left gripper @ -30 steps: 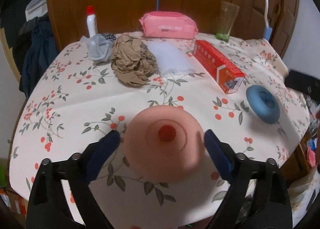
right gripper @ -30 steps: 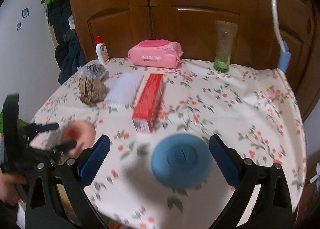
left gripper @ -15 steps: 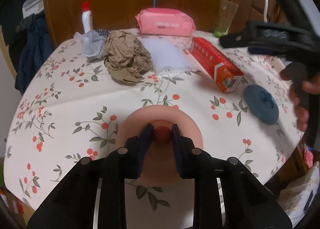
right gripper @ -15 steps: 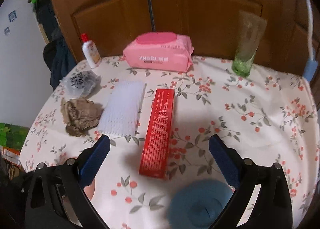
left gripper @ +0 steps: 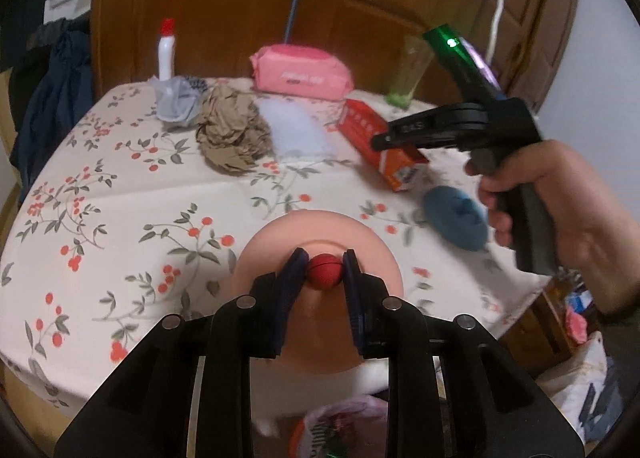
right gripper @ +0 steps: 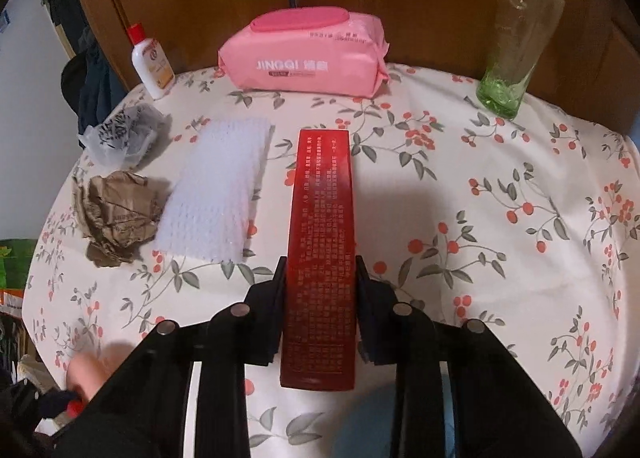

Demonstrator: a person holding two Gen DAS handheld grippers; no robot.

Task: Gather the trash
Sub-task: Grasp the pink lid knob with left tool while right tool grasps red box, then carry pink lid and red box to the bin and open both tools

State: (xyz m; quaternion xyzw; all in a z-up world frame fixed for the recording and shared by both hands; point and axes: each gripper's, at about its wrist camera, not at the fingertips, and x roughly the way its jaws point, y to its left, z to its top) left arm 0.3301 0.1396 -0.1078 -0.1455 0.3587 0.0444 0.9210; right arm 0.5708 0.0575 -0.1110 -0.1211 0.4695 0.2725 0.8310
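Through the left wrist camera, we are seeing our left gripper squeezed nearly shut, its blue pads clamping the red knob in the middle of the peach lid. The lid is sitting at the near edge of the floral tablecloth. Farther back, crumpled brown paper is lying just beside a white foam sheet, with a grey plastic bag touching the paper's far left side and a white bottle standing behind it. A pink wipes pack and a green-based glass are standing along the far edge before the wooden door. On the right, a person's hand is gripping the handle of our right gripper, which is reaching over the red box; a blue round lid is lying just beneath that hand.

Through the right wrist camera, our right gripper is closing its jaws, and the long red box is lying lengthwise between them, both pads already flush against its long sides. The box is resting on the tablecloth, pointing toward the wipes pack. To its left, the foam sheet is lying flat, with the brown paper beside it and the plastic bag just behind the paper. The bottle is standing far left, the glass far right. In the lower left corner, the peach lid is showing, blurred.
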